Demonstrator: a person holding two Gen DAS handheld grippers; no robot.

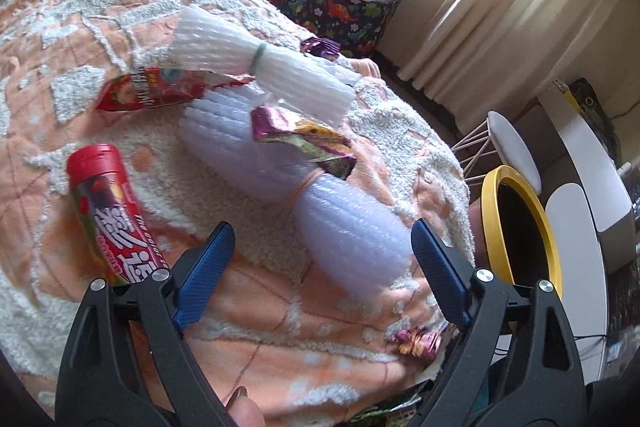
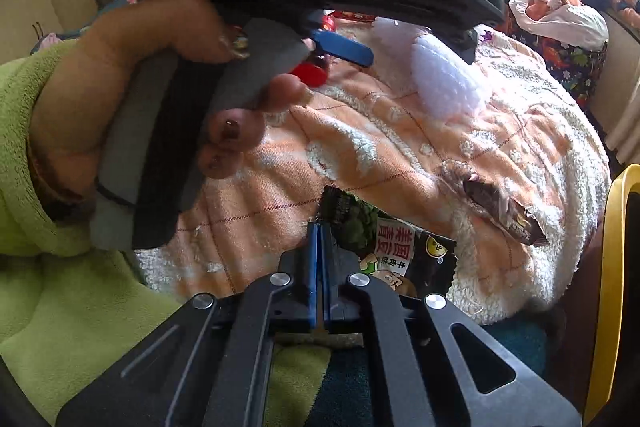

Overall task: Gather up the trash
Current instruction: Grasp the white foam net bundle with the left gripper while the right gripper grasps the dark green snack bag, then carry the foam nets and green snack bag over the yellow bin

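Note:
My left gripper (image 1: 322,233) is open above the blanket, its jaws on either side of the near end of a white foam net sleeve (image 1: 352,231). A second foam sleeve (image 1: 264,67) with a green band lies farther off. A red wrapper (image 1: 160,91), a purple-gold wrapper (image 1: 308,143) and a red-capped candy tube (image 1: 108,211) lie around them. A small crumpled wrapper (image 1: 418,341) lies near the right finger. My right gripper (image 2: 319,227) is shut on a black-green snack wrapper (image 2: 392,251). A brown wrapper (image 2: 504,211) lies beyond it.
A yellow-rimmed bin (image 1: 520,227) stands right of the bed, and its rim shows in the right wrist view (image 2: 616,267). The orange-white blanket (image 1: 280,327) covers the bed. Clothes and a patterned bag (image 1: 348,15) pile up behind. A white stool (image 1: 512,143) stands by the curtain.

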